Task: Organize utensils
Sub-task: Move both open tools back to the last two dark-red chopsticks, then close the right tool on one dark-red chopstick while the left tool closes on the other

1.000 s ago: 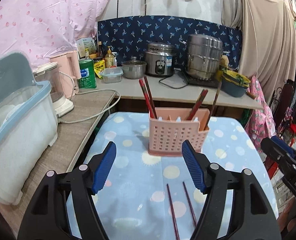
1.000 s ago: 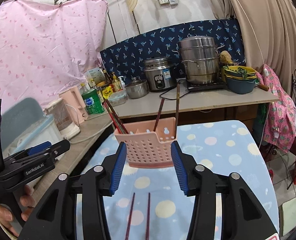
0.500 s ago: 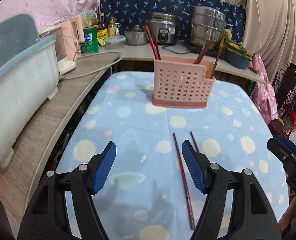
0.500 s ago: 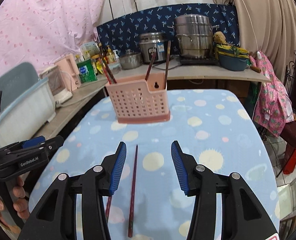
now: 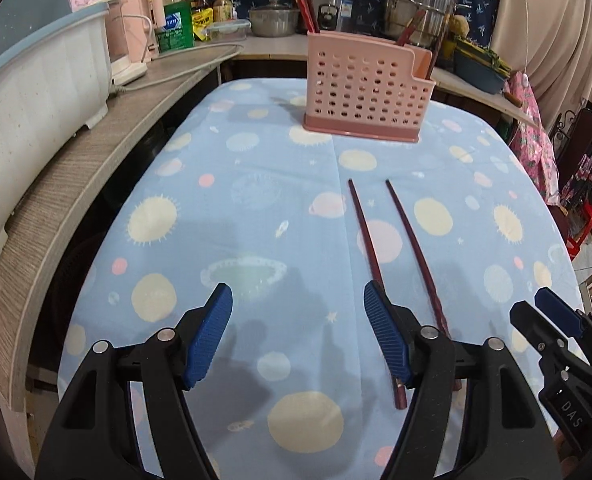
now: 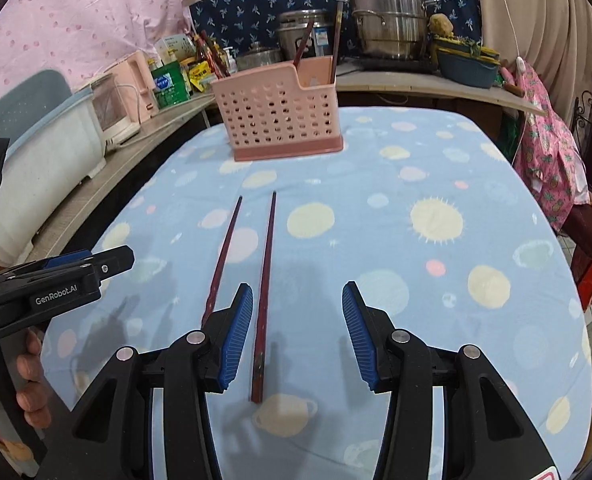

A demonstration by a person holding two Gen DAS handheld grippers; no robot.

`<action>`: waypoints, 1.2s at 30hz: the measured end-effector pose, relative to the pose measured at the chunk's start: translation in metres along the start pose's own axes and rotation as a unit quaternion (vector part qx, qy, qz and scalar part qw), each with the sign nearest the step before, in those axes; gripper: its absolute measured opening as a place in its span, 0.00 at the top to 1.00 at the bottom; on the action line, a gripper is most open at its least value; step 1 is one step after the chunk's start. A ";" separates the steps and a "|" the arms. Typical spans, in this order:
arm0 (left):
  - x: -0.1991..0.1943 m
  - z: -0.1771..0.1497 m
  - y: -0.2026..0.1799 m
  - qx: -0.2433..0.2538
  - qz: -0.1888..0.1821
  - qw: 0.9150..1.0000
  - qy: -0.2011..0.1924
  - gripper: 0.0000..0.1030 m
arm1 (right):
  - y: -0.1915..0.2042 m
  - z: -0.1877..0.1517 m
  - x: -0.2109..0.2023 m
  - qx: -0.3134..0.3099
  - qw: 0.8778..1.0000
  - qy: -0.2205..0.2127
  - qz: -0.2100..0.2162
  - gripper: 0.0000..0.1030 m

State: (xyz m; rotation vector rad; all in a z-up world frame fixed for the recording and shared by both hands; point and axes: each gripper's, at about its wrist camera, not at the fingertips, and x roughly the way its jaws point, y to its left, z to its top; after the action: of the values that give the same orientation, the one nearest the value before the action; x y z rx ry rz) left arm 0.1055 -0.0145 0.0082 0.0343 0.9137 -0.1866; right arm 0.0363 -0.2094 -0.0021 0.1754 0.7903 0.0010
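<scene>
Lying side by side on the cloth (image 5: 256,184), two chopsticks (image 6: 264,280) point at 12 o'clock to the holder (image 6: 280,116). Left gripper (image 5: 297,334) is spread and empty. Right gripper (image 6: 297,330) is spread too, one chopstick lying between its jaws, untouched

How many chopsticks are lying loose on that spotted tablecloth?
2. They lie side by side in front of the pink basket: the left chopstick and the right chopstick. More stand inside the basket, and some there may be hidden.

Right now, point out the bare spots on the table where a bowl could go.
Free: the cloth left of the chopsticks, up to the table edge, and the wide stretch right of them. Crowded: the far end, by the pink holder.
</scene>
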 end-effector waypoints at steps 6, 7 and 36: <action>0.006 -0.013 -0.002 0.002 -0.001 1.000 0.018 0.37 | 0.006 -0.018 0.008 -0.005 1.000 0.021 0.002 0.56; 0.007 -0.014 -0.001 0.002 -0.001 1.000 0.021 0.37 | 0.007 -0.019 0.008 -0.005 1.000 0.025 0.002 0.56; 0.024 -0.049 -0.024 0.035 -0.017 0.997 0.068 0.29 | 0.023 -0.049 0.034 -0.037 0.997 0.060 -0.003 0.80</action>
State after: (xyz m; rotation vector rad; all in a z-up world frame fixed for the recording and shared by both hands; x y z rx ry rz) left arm 0.0770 -0.0365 -0.0392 0.0968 1.0447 -0.2494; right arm 0.0271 -0.1766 -0.0564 0.1021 0.9090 0.0348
